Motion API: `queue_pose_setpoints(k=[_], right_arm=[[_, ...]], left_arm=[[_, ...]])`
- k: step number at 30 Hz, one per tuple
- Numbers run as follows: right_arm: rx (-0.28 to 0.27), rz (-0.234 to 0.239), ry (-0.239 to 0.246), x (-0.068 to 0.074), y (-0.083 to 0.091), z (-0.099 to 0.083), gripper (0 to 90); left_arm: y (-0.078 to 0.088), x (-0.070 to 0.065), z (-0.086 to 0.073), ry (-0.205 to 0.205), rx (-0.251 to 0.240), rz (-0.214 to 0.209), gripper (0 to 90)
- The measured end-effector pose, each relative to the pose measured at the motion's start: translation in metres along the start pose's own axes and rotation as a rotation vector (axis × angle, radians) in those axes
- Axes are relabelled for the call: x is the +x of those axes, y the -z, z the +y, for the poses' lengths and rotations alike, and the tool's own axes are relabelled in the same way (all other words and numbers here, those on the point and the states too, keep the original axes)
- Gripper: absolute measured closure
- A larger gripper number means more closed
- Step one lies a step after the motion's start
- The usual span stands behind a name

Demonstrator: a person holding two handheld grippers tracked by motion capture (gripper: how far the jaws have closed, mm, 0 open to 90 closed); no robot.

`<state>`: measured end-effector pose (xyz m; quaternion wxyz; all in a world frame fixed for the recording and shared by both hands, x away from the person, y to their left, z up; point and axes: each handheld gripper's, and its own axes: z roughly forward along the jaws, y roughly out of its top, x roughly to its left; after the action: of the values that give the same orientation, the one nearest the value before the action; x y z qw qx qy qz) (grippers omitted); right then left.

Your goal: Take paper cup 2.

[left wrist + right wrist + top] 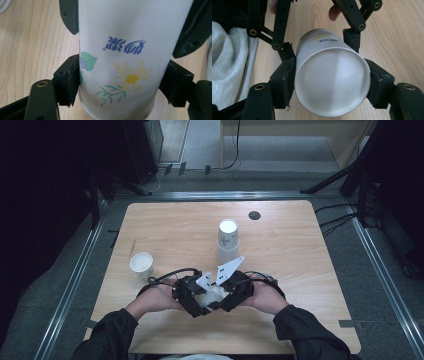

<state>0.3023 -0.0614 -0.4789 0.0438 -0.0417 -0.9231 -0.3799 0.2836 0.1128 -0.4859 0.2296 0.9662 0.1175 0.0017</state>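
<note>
Both grippers meet at the near edge of the tabletop (280, 250), each clamped on the same paper cup (214, 295), which is held lying on its side between them above the wood. In the left gripper view the left gripper (122, 82) has its pads pressed on the cup's (125, 50) wall near one end, over the printed daisy and blue lettering; the right gripper's jaws show farther up, at the cup's other end. In the right gripper view the right gripper (332, 82) squeezes the cup (332, 82) by its closed white bottom, with pads touching both sides; what the cup holds cannot be told.

Farther back near the middle stands a stack of cups (228, 242), upright and mouth up, its top cup looking empty. To the left, a single cup (142, 265) stands upright and open, its white inside looking empty too. The cup in the grippers sits well apart from both.
</note>
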Motion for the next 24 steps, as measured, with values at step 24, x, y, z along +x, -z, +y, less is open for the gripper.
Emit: queue_pose_setpoints(k=[24], right_arm=[[-0.223,0.043,-0.028,-0.010,0.043,0.009,33.7]], left_arm=[[0.032,0.004,-0.018,0.079,-0.328,0.009,9.8]])
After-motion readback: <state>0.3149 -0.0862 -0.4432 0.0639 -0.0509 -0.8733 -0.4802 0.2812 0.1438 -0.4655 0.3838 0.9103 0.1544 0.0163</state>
